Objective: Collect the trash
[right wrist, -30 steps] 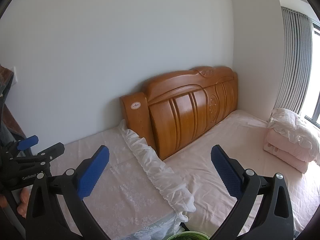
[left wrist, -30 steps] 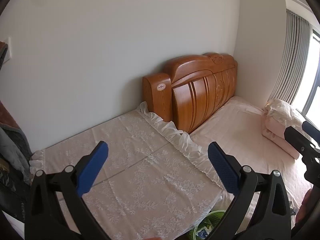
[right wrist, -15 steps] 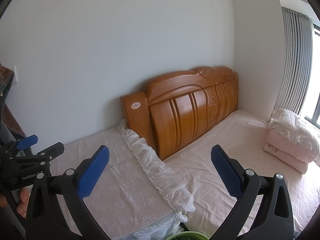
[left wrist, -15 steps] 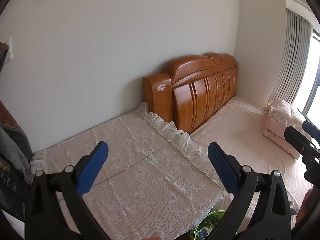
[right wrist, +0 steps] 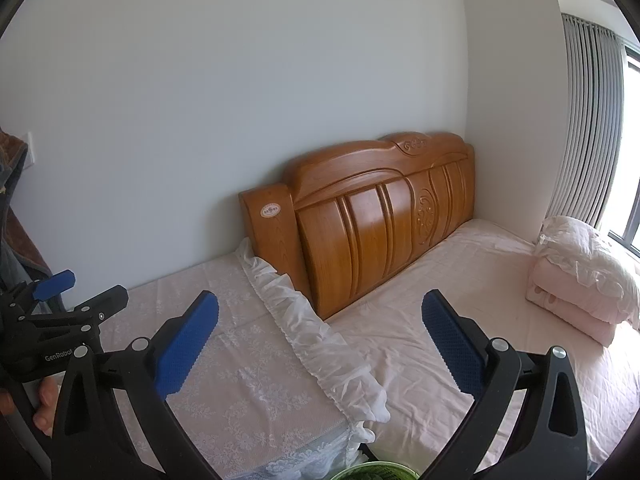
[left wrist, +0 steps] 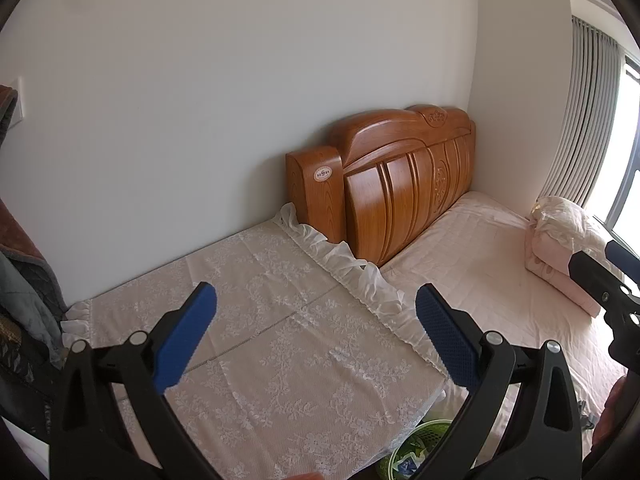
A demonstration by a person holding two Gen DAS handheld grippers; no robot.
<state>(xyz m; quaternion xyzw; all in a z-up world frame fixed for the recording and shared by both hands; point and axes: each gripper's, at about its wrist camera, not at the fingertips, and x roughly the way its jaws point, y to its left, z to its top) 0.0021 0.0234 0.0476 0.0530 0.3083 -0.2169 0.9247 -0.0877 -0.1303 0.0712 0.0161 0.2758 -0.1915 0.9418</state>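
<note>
Both grippers are being held level and idle above the lace-covered cabinet top, apparently in a survey posture, since neither camera is showing any loose trash on the lace or on the bed. The left gripper is standing with its blue pads wide apart and nothing between them; the right gripper is likewise spread and empty. The only task item in view is the green basket, sitting low on the floor in the gap between the cabinet's near right corner and the bed's edge, with what appear to be wrappers inside. It is lying below and behind the left gripper's fingertips, partly hidden by the right-hand finger, and well apart from both pads. In the right wrist view only its rim is showing at the bottom edge, beneath the open jaws. Reaching it would likely call for lowering and tilting downward.
</note>
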